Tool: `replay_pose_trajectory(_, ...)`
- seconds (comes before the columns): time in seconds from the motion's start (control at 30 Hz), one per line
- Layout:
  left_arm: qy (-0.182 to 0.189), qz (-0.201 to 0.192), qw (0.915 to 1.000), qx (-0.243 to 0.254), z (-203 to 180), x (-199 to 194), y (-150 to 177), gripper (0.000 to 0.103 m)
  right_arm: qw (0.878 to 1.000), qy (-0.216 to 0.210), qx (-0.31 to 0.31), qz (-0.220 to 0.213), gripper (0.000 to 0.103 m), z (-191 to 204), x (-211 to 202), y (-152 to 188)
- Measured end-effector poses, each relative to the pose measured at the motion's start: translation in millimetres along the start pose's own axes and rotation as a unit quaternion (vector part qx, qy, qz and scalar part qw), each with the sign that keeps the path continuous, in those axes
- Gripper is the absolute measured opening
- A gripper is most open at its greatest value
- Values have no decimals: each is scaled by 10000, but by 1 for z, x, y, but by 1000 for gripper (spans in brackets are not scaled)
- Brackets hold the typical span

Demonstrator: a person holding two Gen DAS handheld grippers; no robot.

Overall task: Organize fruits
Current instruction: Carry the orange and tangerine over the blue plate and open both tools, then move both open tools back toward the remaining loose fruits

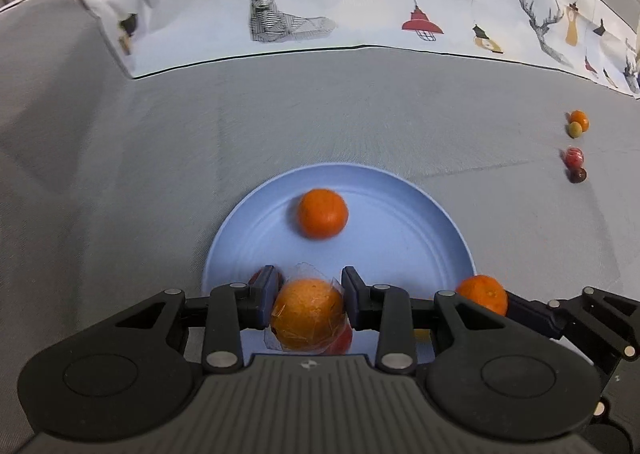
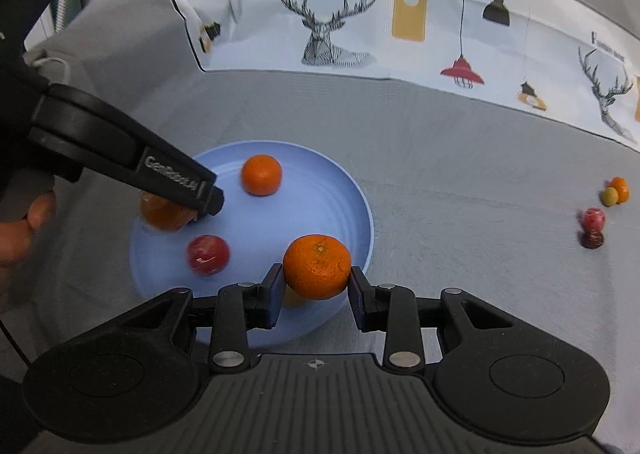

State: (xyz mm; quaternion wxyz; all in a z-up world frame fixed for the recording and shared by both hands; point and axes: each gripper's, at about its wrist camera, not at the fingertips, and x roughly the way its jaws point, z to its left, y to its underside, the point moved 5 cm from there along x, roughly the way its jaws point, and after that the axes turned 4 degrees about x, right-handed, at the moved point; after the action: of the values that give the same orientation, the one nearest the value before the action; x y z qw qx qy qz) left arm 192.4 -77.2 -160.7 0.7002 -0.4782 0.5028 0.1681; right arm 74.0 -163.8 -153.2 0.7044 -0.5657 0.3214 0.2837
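Note:
My left gripper (image 1: 310,278) is shut on an orange wrapped in clear film (image 1: 308,314), low over the near side of a light blue plate (image 1: 420,254). A bare mandarin (image 1: 323,213) lies on the plate's far side. In the right wrist view, my right gripper (image 2: 316,274) is shut on another mandarin (image 2: 317,266) above the right rim of the plate (image 2: 352,193). A wrapped red fruit (image 2: 208,254) and the lying mandarin (image 2: 261,175) rest on the plate. The left gripper (image 2: 200,209) reaches in there from the left with its wrapped orange (image 2: 164,213).
Small fruits lie on the grey cloth far to the right: an orange one with a green one (image 2: 616,189), a wrapped red one (image 2: 593,218) and a dark one (image 2: 592,240). A white printed cloth (image 2: 400,33) covers the back. A person's hand (image 2: 24,230) holds the left gripper.

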Motion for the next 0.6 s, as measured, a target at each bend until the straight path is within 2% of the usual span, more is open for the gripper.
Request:
replay_pose_trajectory(0.07,56,-37,9999,83,-1,7,-6,65,10000,4,3,22,37,-1,12,-4)
replay_pose_trajectory(0.1,45,-46,9999,135,-1,7,-9,87,10000,15,7,47,44,-1,17,-7)
replay_pose_trajectory(0.13,-15,-134,9997,183,0,0,-12,98,9999,33,2,110,51,-1,22,-10)
replay_pose_trajectory(0.2,-118,-472,9985,270,5,-18,-17,102,9997,106,0,202,80,-3,21,-15)
replay_pose_trajectory(0.23,-235,-585,9975,319,8,-30,-15,103,9998,102,17,167,85,-4,15,-16)
replay_pose_trajectory(0.33,-347,-522,9976,287,14,-56,1,103,9998,-36,7,193,89,-4,-15,-9)
replay_pose_trajectory(0.5,-480,70,9986,-188,16,-92,63,103,9986,-240,190,429,94,8,-68,25)
replay_pose_trajectory(0.6,-562,226,9979,-219,14,-117,96,103,9983,-318,114,484,95,12,-97,47)
